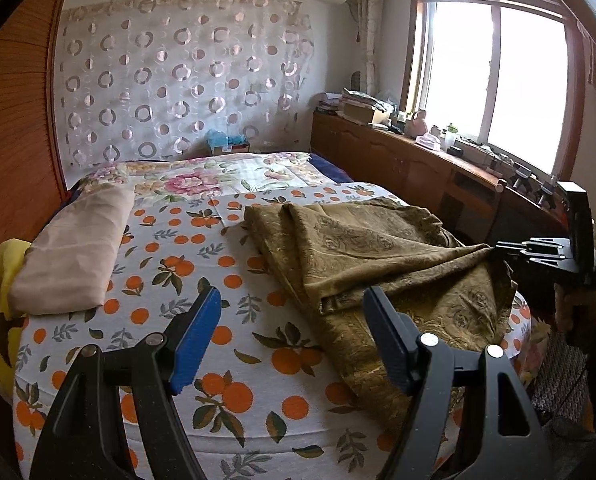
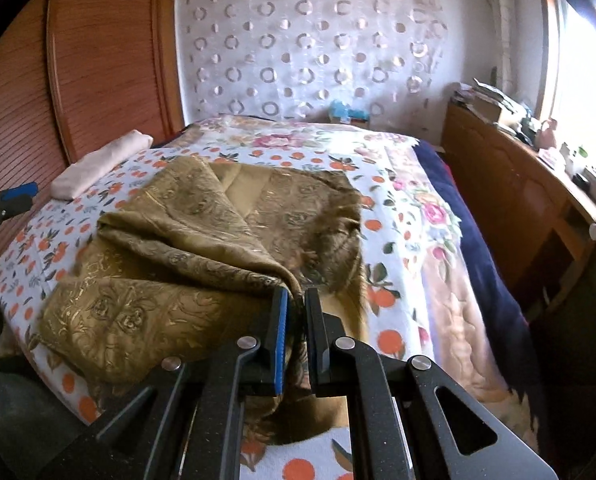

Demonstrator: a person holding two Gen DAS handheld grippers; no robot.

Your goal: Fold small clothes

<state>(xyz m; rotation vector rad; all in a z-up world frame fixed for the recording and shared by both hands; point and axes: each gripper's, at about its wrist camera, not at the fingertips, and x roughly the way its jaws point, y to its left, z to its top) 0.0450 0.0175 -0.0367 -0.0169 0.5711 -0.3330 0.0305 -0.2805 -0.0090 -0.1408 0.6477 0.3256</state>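
An olive-gold patterned cloth [image 1: 381,256] lies crumpled on the bed's orange-print sheet [image 1: 202,280]; it also shows in the right wrist view [image 2: 170,264]. My right gripper [image 2: 296,300] is shut on a near edge of the cloth, lifting a fold; it appears in the left wrist view [image 1: 537,254] at the bed's right side. My left gripper [image 1: 292,312] is open and empty above the sheet, just left of the cloth. Its blue-padded fingertips [image 2: 16,194] show at the far left of the right wrist view.
A folded beige cloth [image 1: 78,248] lies at the bed's left side, also in the right wrist view [image 2: 102,164]. A yellow item [image 1: 8,264] sits beside it. A wooden wardrobe [image 2: 98,60] stands left; a cluttered wooden cabinet [image 1: 417,160] runs under the window on the right.
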